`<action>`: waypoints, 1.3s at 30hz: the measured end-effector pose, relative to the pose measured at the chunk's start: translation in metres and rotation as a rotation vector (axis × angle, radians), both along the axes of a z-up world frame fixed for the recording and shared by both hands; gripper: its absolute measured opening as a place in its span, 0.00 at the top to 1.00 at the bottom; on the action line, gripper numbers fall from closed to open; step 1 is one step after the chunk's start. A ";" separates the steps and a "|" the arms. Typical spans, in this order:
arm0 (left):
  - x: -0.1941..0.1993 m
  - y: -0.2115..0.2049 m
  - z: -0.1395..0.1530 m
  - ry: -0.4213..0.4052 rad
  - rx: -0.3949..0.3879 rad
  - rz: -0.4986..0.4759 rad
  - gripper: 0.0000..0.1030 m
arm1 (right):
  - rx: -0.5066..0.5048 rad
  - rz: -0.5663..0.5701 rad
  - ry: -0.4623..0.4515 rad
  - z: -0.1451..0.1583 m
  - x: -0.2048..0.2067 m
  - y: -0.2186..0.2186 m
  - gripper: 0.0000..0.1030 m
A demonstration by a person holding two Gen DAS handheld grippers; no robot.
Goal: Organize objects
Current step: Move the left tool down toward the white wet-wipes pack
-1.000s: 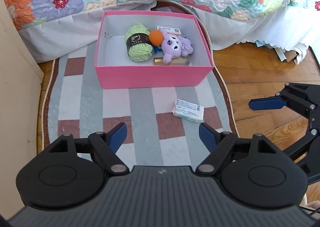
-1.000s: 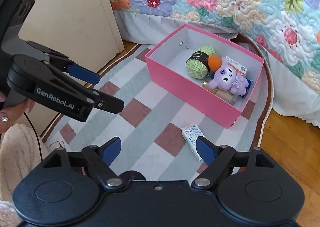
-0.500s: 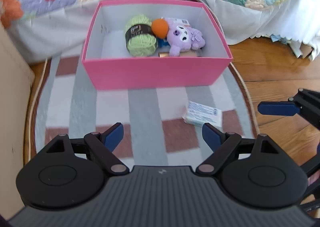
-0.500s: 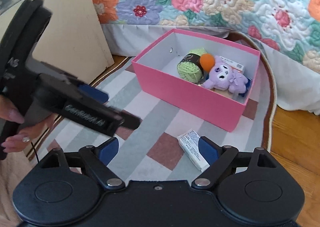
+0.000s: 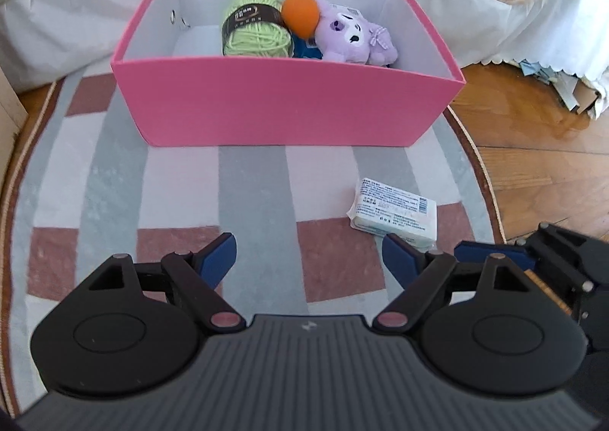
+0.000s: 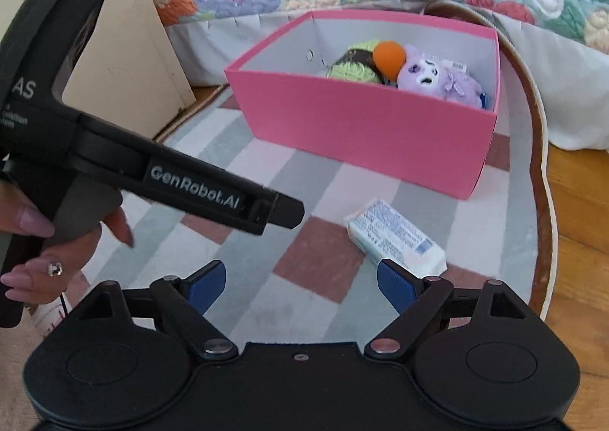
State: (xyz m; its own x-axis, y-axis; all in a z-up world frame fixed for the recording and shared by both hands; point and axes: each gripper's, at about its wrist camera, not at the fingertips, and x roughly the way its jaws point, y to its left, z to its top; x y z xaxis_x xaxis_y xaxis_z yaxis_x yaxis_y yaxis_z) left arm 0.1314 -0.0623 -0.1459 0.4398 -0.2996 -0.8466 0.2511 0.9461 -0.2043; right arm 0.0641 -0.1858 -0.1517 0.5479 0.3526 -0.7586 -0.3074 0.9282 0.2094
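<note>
White rectangular plastic-wrapped packet point(image 6: 396, 237), the one item outside the pink cardboard box point(image 6: 365, 134), lies on the striped rug point(image 5: 251, 183) near it, while left gripper point(image 5: 308, 260) and right gripper point(image 6: 300, 280) hang wide and empty, presumably for pickup.

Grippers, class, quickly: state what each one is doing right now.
Left gripper: open, holding nothing.
Right gripper: open, holding nothing.
</note>
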 end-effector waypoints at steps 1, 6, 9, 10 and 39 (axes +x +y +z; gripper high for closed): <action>0.001 0.001 -0.002 -0.002 -0.013 0.006 0.21 | -0.006 -0.005 -0.003 -0.003 -0.001 0.001 0.13; 0.010 0.007 -0.014 -0.029 -0.075 -0.001 0.25 | -0.063 -0.055 -0.009 -0.017 -0.001 -0.002 0.13; 0.013 0.008 -0.023 -0.055 -0.090 -0.016 0.32 | -0.102 -0.070 0.001 -0.025 0.003 -0.006 0.13; 0.014 0.009 -0.027 -0.059 -0.098 -0.024 0.34 | -0.109 -0.075 0.000 -0.027 0.003 -0.008 0.13; 0.022 -0.013 -0.061 0.041 -0.359 -0.179 0.63 | -0.193 -0.083 0.058 -0.057 0.037 -0.009 0.30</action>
